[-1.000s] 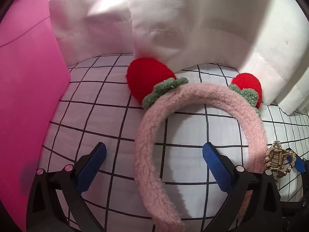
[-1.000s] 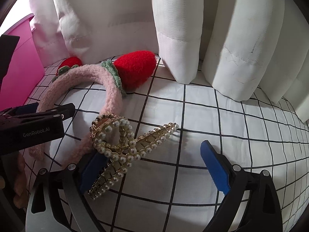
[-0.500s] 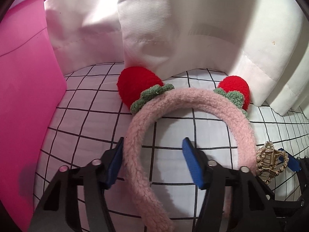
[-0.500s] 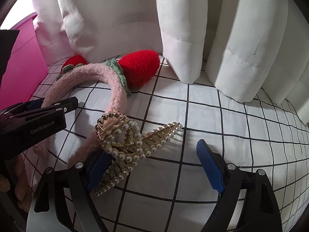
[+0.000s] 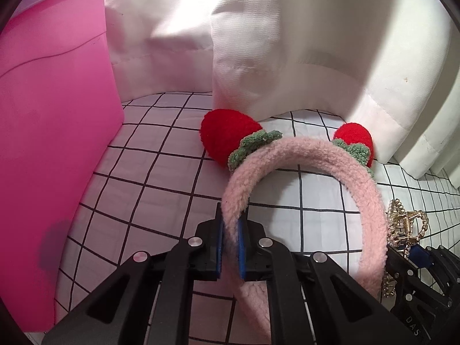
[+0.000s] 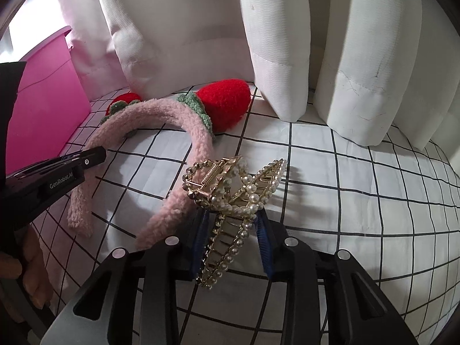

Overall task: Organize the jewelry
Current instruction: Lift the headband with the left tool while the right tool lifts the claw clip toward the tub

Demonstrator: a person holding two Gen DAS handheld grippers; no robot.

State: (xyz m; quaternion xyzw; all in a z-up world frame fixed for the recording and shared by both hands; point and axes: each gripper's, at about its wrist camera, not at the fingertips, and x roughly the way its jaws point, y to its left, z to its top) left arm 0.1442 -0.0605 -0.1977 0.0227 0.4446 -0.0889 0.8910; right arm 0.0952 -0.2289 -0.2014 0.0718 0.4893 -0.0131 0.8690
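Left gripper [image 5: 229, 240] — clamped on pink headband [image 5: 322, 155]

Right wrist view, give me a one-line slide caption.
Right claw closing around a gold pearl-studded hair clip on the black-checked white cloth, beside a fuzzy pink strawberry headband.

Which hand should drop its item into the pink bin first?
Left. The left hand-held gripper is shut on the pink headband, right beside the pink bin. The right hand-held gripper, closing around the pearl hair claw, sits farther away.
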